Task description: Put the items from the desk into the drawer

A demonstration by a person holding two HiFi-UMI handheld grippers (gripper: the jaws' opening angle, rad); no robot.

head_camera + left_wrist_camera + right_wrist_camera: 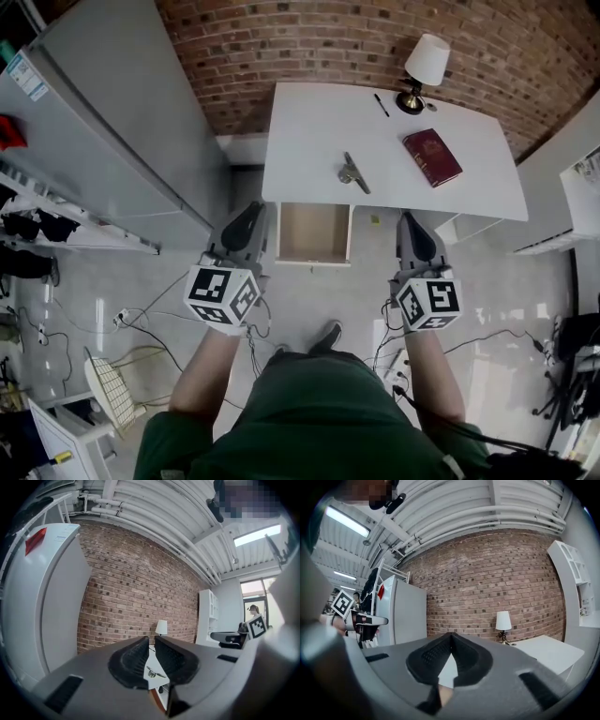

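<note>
Jaws parted a slit on the left gripper (251,210), closed on the right gripper (411,219), both empty. Nothing seems stowed yet; next, probably reach over the open drawer (314,232) for the metal clip (353,173) on the bench (305,127).

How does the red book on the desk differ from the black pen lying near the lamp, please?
The red book is a broad, dark red rectangle; the black pen is a thin dark stick. In the head view the book lies below the lamp, nearer the desk's front edge; the pen lies left of the lamp's base, farther back. Both lie flat on the white desk, outside the open drawer.
</note>
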